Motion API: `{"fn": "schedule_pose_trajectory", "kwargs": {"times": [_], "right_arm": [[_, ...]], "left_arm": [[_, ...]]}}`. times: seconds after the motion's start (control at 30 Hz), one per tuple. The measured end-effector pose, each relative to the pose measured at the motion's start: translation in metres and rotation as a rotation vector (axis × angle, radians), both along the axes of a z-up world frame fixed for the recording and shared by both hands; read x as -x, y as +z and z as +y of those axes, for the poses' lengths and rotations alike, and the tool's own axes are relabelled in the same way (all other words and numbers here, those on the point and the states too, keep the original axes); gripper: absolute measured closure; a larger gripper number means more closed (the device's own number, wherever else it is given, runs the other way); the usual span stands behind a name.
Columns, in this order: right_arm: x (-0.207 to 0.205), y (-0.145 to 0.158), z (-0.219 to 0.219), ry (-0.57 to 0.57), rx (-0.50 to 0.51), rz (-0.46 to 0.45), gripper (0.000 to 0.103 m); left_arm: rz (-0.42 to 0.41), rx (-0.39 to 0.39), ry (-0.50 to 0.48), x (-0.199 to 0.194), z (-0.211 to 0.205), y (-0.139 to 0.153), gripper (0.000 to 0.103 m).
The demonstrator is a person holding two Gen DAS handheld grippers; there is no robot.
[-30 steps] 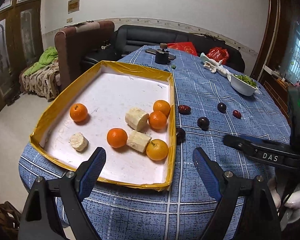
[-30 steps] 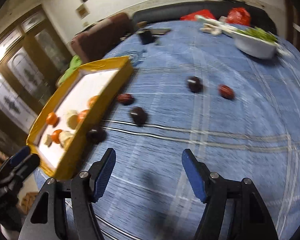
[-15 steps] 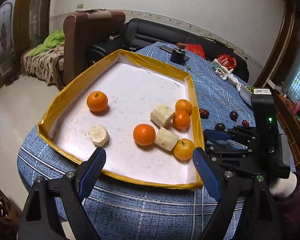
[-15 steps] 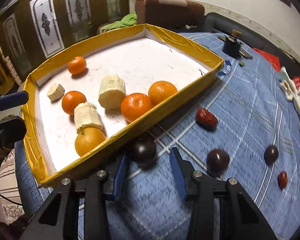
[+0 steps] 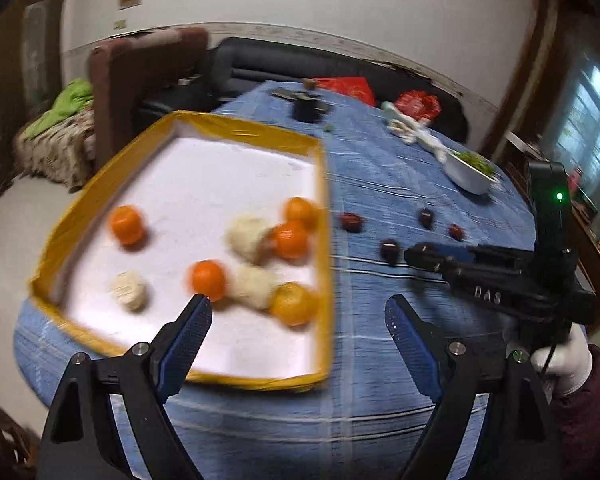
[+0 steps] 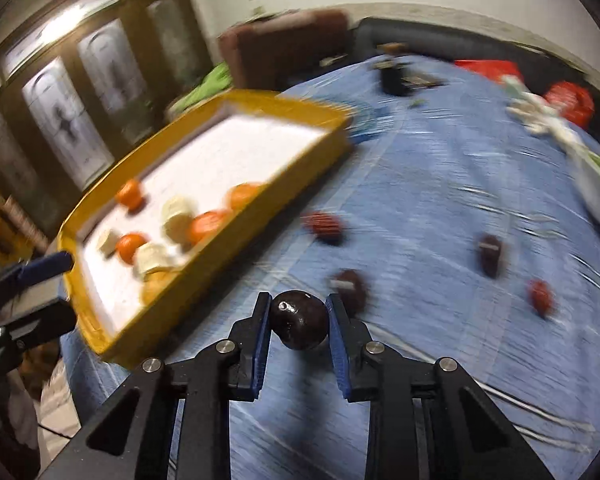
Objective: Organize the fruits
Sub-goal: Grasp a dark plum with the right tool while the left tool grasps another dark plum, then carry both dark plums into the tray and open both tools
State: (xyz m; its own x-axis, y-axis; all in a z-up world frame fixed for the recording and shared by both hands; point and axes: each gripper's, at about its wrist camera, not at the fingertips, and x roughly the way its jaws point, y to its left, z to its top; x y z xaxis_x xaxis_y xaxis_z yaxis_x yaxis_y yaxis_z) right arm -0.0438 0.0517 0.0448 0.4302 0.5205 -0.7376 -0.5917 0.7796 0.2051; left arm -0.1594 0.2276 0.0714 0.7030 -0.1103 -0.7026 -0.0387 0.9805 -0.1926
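My right gripper (image 6: 299, 322) is shut on a dark plum (image 6: 299, 325) and holds it above the blue tablecloth, right of the yellow-rimmed tray (image 6: 204, 276). The tray (image 5: 326, 240) holds several oranges (image 5: 208, 279) and pale banana pieces (image 5: 246, 236). Dark plums (image 6: 350, 286) and red dates (image 6: 324, 226) lie loose on the cloth right of the tray. My left gripper (image 5: 296, 336) is open and empty over the tray's near right corner. The right gripper also shows in the left wrist view (image 5: 414, 255), at the right.
A white bowl of greens (image 5: 470, 172) stands at the back right. A small black object (image 5: 308, 110), red bags (image 5: 416, 105) and a white cloth item (image 5: 410, 130) lie at the table's far end. An armchair (image 5: 140, 76) and a sofa stand behind.
My right gripper has closed on the dark plum beside the tray and lifted it off the cloth. My left gripper has swung right; both views are blurred by motion.
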Motion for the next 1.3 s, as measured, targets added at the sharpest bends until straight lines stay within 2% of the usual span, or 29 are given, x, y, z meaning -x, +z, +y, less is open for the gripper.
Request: {"fn": "schedule_pose_trajectory", "kwargs": {"times": [0.1, 0.2, 0.27, 0.3, 0.33, 0.4, 0.57, 0.67, 0.7, 0.73, 0.77, 0.8, 0.93, 1.07, 1.17, 1.3], "right_arm": [[-0.002, 0.005, -0.041, -0.117, 0.012, -0.044, 0.073], [-0.008, 0.001, -0.078, -0.198, -0.042, -0.013, 0.073], [-0.012, -0.005, -0.095, -0.231, -0.087, 0.013, 0.073], [-0.014, -0.011, -0.104, -0.243, -0.123, 0.041, 0.073], [-0.014, -0.013, -0.107, -0.248, -0.143, 0.058, 0.073], [-0.019, -0.020, -0.117, -0.264, -0.184, 0.103, 0.073], [-0.017, -0.015, -0.124, -0.278, -0.241, 0.110, 0.072], [-0.016, -0.016, -0.122, -0.273, -0.255, 0.128, 0.072], [-0.016, -0.016, -0.121, -0.272, -0.255, 0.130, 0.072], [-0.015, -0.016, -0.122, -0.271, -0.255, 0.129, 0.072], [-0.015, -0.015, -0.120, -0.270, -0.255, 0.126, 0.072], [-0.014, -0.015, -0.120, -0.270, -0.255, 0.124, 0.072], [-0.014, -0.016, -0.119, -0.271, -0.251, 0.125, 0.072], [-0.015, -0.018, -0.119, -0.277, -0.248, 0.129, 0.072], [-0.017, -0.021, -0.122, -0.275, -0.279, 0.149, 0.072], [-0.022, -0.030, -0.132, -0.277, -0.362, 0.221, 0.072]], "left_arm": [[0.008, -0.001, -0.087, -0.018, -0.032, 0.000, 0.015], [0.037, -0.019, -0.168, -0.045, -0.063, -0.008, 0.015], [0.066, -0.039, -0.170, -0.067, -0.077, -0.017, 0.027], [0.084, -0.038, -0.174, -0.077, -0.081, -0.021, 0.040], [0.102, -0.030, -0.176, -0.088, -0.085, -0.027, 0.044], [0.126, -0.035, -0.153, -0.104, -0.088, -0.037, 0.044], [0.175, -0.085, -0.144, -0.129, -0.097, -0.060, 0.044], [0.169, -0.130, -0.157, -0.135, -0.103, -0.062, 0.045], [0.162, -0.144, -0.155, -0.135, -0.105, -0.062, 0.052], [0.156, -0.163, -0.150, -0.134, -0.106, -0.063, 0.066], [0.146, -0.193, -0.142, -0.133, -0.108, -0.063, 0.075], [0.139, -0.197, -0.147, -0.132, -0.109, -0.062, 0.077], [0.120, -0.160, -0.138, -0.123, -0.105, -0.058, 0.078], [0.075, -0.108, -0.129, -0.103, -0.100, -0.042, 0.077], [0.047, -0.047, -0.113, -0.088, -0.088, -0.028, 0.077], [0.017, 0.021, -0.067, -0.067, -0.059, -0.015, 0.077]]}}
